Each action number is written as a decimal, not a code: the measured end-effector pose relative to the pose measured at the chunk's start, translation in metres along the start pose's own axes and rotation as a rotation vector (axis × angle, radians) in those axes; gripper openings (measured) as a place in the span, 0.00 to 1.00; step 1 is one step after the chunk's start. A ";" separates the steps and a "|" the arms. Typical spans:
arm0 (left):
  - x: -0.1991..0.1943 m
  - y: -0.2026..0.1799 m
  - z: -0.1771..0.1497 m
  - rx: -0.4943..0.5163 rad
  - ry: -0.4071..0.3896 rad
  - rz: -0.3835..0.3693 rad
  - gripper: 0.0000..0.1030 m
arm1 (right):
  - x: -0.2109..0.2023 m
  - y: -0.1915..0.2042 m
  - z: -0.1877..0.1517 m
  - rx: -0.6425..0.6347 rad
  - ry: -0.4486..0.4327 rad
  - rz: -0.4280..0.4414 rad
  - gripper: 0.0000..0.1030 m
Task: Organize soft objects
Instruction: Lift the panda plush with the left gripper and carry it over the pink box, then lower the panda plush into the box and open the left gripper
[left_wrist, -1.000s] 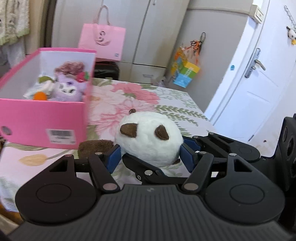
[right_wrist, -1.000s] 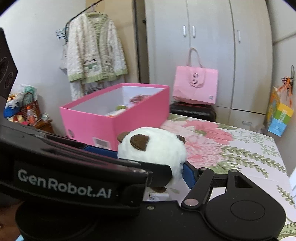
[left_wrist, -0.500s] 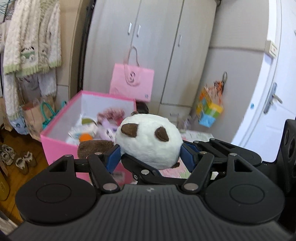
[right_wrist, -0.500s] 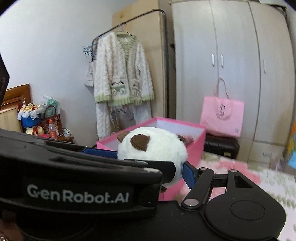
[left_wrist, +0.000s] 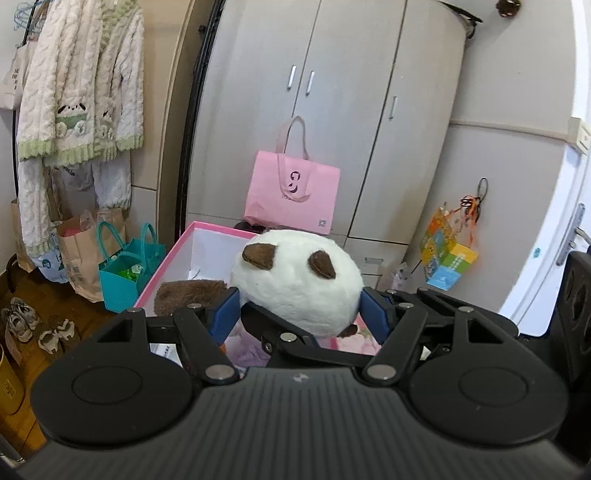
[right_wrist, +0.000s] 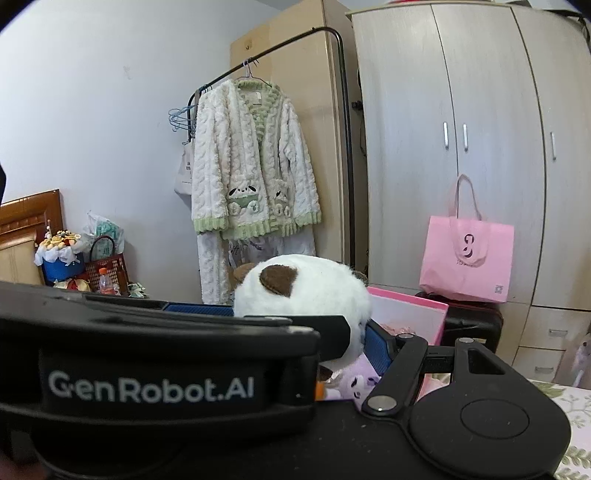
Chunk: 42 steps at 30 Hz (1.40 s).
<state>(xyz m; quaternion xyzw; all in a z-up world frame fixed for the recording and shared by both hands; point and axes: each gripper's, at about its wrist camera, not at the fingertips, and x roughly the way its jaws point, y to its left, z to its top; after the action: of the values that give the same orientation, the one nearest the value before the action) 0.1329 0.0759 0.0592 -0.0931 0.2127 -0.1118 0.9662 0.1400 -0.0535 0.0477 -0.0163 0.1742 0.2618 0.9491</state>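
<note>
A round white plush with brown ears (left_wrist: 295, 288) hangs in the air, gripped from both sides. My left gripper (left_wrist: 299, 314) is shut on it, its blue pads (left_wrist: 223, 314) pressed into the fur. My right gripper (right_wrist: 295, 310) is also shut on the white plush (right_wrist: 306, 291), and the left gripper's black body crosses in front of it. A brown furry part (left_wrist: 188, 293) sticks out at the left. Just below and behind the plush is the open pink box (left_wrist: 173, 254), whose far wall (right_wrist: 410, 314) shows in the right wrist view. A purple plush (right_wrist: 354, 378) lies inside.
A pink tote bag (left_wrist: 291, 195) stands behind the box against grey wardrobe doors (left_wrist: 347, 110). A teal bag (left_wrist: 127, 269), paper bags and shoes sit on the floor at the left under a hanging cardigan (right_wrist: 251, 162). The flowered bed cover (right_wrist: 569, 406) lies at the right.
Both grippers rose with the white plush from over the flowered cover and swung toward the pink box; the box now sits low, right under the plush.
</note>
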 end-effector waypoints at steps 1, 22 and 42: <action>0.006 0.004 0.002 -0.003 0.003 0.005 0.66 | 0.009 -0.002 0.001 -0.001 0.006 0.005 0.71; 0.091 0.060 -0.004 -0.081 0.142 0.024 0.70 | 0.100 -0.021 -0.009 0.013 0.219 -0.007 0.75; 0.027 0.028 -0.022 -0.036 0.072 -0.013 0.74 | -0.012 -0.054 -0.031 0.086 0.101 -0.101 0.78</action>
<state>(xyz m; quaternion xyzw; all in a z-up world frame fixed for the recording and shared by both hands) 0.1524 0.0925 0.0227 -0.1076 0.2488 -0.1177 0.9553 0.1476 -0.1096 0.0197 0.0026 0.2317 0.2048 0.9510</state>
